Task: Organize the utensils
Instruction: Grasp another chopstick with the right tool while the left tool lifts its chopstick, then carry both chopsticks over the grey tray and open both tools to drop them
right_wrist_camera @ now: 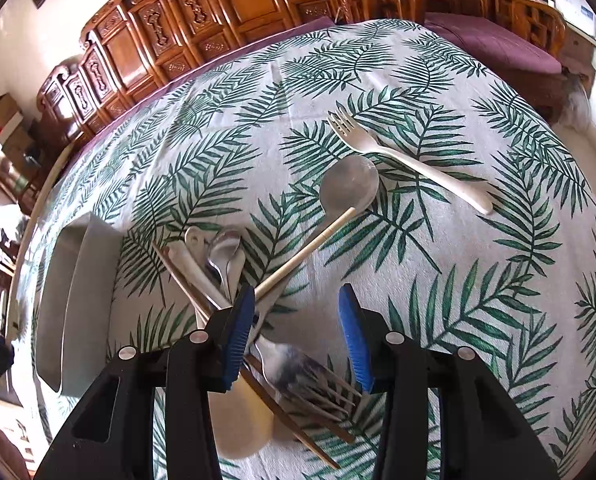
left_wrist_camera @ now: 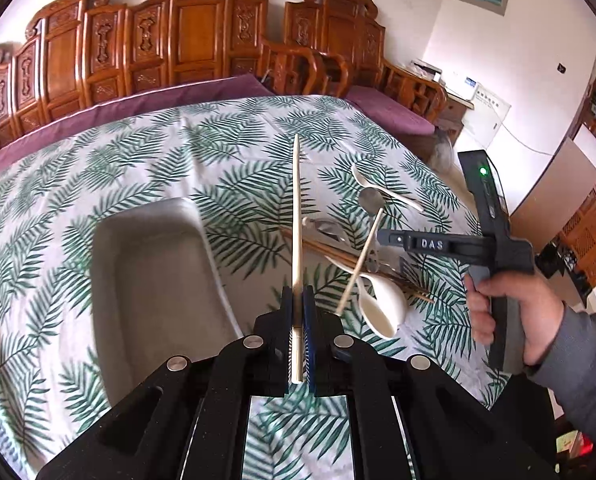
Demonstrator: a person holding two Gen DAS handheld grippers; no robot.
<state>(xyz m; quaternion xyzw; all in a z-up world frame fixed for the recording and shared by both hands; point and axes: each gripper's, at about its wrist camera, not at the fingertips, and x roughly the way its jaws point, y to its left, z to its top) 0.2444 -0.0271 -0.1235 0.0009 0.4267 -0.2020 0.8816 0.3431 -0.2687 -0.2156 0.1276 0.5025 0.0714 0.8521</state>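
My left gripper is shut on a pale chopstick that sticks out ahead of it, above the leaf-print tablecloth. A grey tray lies just to its left. To the right is a pile of utensils: white spoons, a pale chopstick and brown chopsticks. A hand holds my right gripper over that pile. In the right wrist view my right gripper stands open with nothing between its pads, above a metal fork, a cream spoon and the pale chopstick.
A round metal spoon and a white plastic fork lie farther out on the cloth. The grey tray is at the left in the right wrist view. Carved wooden benches with purple cushions run behind the table.
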